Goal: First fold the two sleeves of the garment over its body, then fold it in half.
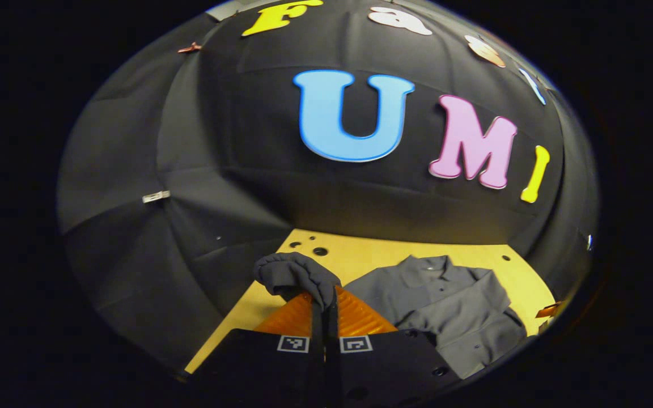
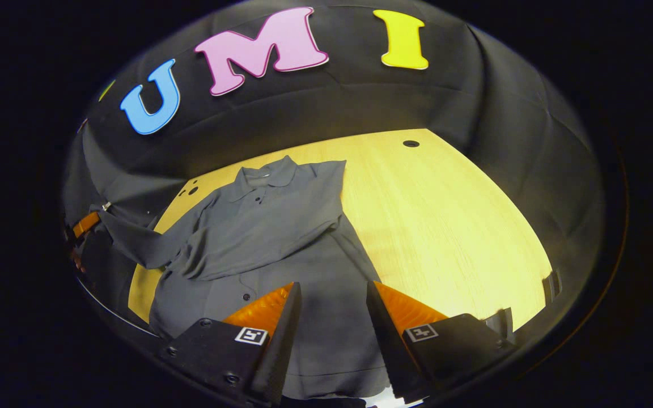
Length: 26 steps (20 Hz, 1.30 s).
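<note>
A grey button-up shirt lies flat on the yellow wooden table, collar toward the wall. One sleeve is folded across its chest. The other sleeve is stretched out and lifted off the table's left edge, where my left gripper holds its end. In the left gripper view, my left gripper is shut on that sleeve's cuff, which bunches above the fingertips, with the shirt's body to the right. My right gripper hovers open over the shirt's lower half, touching nothing.
The black cloth wall rises close behind the table. Small round holes mark the tabletop near its far edge. Bare wood stretches to the right of the shirt. An orange object sits at the table's right edge in the left gripper view.
</note>
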Each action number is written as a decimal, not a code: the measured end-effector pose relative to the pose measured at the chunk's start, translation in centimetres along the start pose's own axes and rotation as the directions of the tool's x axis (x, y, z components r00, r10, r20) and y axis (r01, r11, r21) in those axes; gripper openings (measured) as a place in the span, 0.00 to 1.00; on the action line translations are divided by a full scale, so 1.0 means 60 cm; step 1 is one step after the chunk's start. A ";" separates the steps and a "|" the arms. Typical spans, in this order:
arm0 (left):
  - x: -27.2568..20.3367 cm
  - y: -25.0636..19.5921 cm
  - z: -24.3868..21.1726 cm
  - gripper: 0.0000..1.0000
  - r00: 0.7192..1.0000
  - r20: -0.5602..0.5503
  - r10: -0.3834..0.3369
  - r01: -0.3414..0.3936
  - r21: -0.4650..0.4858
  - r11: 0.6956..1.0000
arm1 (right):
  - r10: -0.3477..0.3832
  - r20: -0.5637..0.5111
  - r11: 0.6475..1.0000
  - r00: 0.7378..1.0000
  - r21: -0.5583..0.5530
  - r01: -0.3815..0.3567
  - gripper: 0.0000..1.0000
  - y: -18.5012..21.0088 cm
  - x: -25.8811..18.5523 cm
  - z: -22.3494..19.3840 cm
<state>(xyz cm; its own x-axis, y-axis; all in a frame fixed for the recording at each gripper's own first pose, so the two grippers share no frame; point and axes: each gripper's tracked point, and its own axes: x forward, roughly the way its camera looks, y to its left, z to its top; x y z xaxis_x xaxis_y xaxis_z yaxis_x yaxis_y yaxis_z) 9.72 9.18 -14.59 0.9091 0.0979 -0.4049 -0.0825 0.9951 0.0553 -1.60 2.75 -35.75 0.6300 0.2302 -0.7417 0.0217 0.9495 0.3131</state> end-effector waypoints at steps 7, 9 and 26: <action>0.006 -0.228 0.017 0.05 0.971 0.001 -0.241 0.239 0.125 0.963 | -0.033 0.029 0.995 0.999 0.099 0.030 0.72 -0.066 -0.021 -0.003; 0.010 -0.285 0.005 0.05 0.956 -0.020 -0.291 0.291 0.145 0.946 | -0.045 0.035 0.990 0.998 0.133 0.040 0.72 -0.084 -0.027 -0.009; 0.061 -0.551 -0.174 0.05 0.892 -0.218 -0.395 0.443 0.259 0.858 | -0.035 -0.033 0.987 0.999 0.157 0.040 0.72 -0.200 -0.026 -0.051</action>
<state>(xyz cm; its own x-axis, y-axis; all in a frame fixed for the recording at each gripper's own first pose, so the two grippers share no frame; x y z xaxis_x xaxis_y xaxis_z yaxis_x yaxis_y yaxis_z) 11.50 -23.16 -27.44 0.7549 -0.3023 -0.5819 0.4380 0.8929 0.1043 -5.22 -8.39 -40.14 0.6025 0.2034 -0.7718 0.1690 0.9126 0.3724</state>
